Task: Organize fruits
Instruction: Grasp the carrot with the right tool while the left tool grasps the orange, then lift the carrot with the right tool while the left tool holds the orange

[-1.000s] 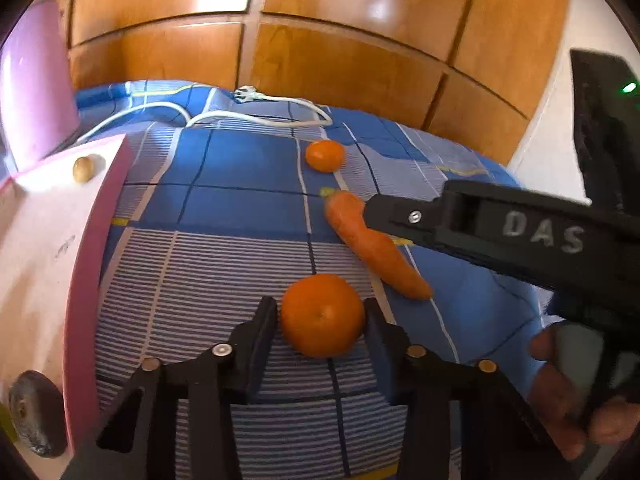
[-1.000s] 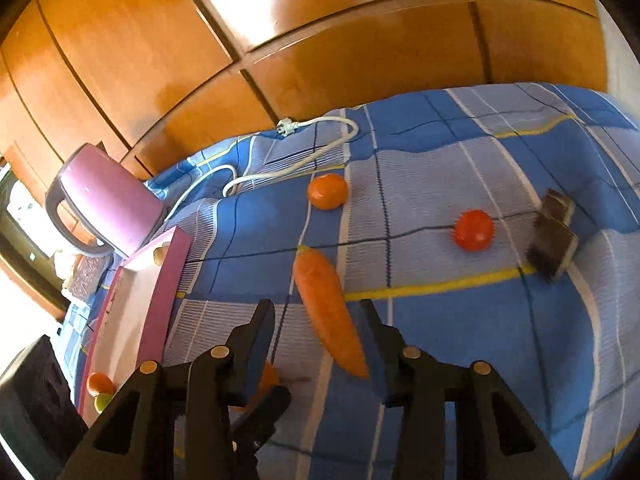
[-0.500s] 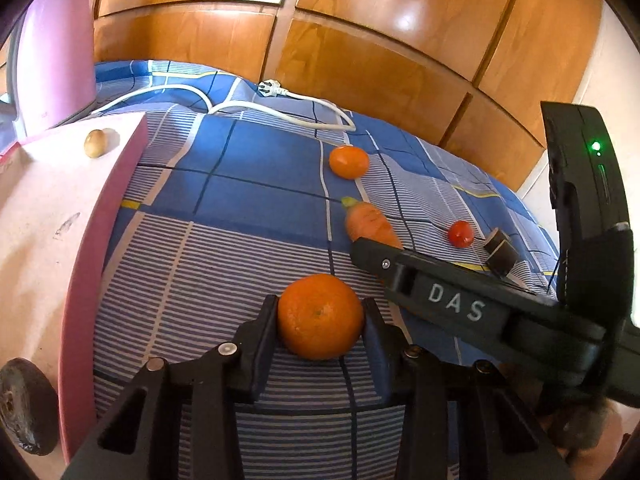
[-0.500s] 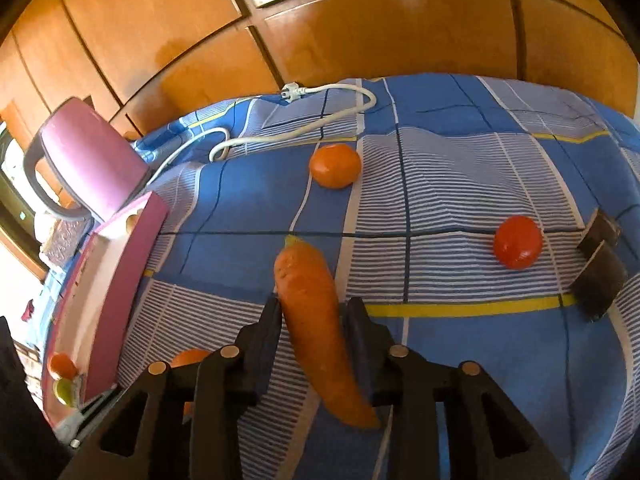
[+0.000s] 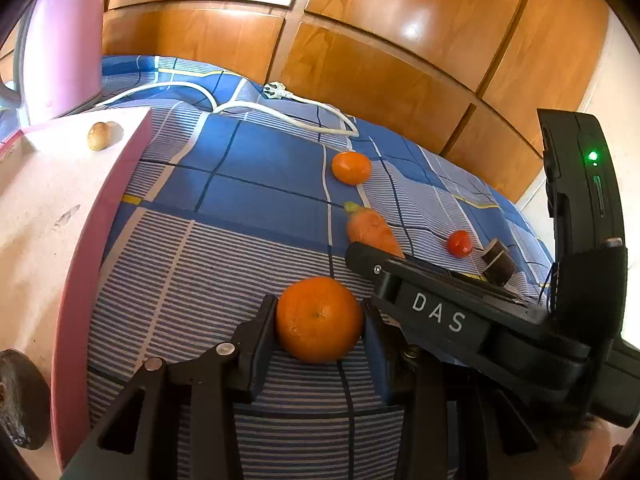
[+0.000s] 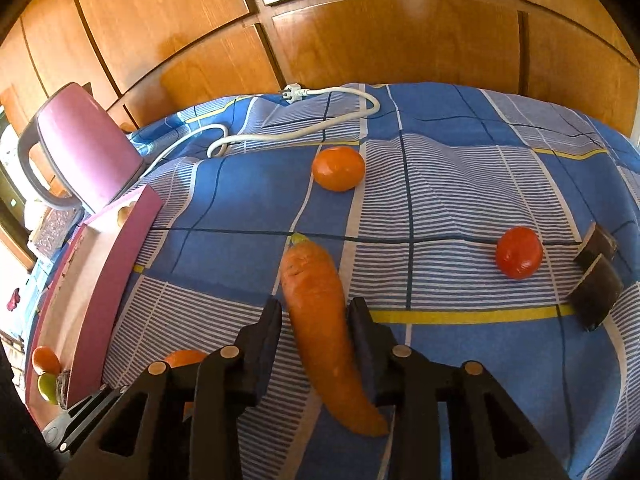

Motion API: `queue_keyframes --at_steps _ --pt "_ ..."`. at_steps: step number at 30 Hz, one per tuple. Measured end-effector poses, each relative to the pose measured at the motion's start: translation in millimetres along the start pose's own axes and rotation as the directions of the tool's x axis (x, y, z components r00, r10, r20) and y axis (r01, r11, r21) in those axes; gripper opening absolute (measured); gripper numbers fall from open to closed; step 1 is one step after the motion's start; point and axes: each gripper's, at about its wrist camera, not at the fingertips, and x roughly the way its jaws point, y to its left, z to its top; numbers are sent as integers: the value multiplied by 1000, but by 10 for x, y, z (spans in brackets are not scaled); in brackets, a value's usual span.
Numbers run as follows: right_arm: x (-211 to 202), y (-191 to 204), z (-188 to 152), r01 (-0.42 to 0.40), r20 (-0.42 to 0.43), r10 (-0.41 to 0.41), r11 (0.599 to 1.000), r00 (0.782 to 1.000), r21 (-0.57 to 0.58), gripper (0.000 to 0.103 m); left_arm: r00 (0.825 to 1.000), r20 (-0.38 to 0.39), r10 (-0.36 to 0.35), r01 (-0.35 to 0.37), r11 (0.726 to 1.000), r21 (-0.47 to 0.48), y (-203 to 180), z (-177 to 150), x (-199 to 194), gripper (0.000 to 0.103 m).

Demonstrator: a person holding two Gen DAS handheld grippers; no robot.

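Both pairs of jaws are nearly closed, each with something between them. On the left gripper the pads press the flanks of a big orange, so that fruit is pinched tight, low over the blue checked bedspread. On the right gripper the jaws have just been closing and then eased out a touch, and they hug the middle of the carrot; its green stub points to twelve o'clock, its tip trails back to five o'clock past the fingers, and the pads sit against its sides.

Look past the carrot in the right wrist view: a second orange lies at twelve o'clock on the cloth, and a tomato sits well off at three o'clock, just beside two dark blocks. A white cable with its plug snakes along the far edge under the wooden panels.

Out at nine o'clock stands the pink tray, with a small brown fruit at its far corner, an orange piece and a green one at its near end, and a dark round thing too. Behind it leans a pink chair back.

From the left wrist view the right gripper crosses at three o'clock, lettered DAS, green light glowing.
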Motion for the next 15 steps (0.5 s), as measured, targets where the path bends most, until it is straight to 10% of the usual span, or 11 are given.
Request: queue_keyframes --at_steps 15 --pt "-24 -10 -20 11 16 -11 1000 1000 11 30 999 5 32 -32 999 14 -44 7 -13 39"
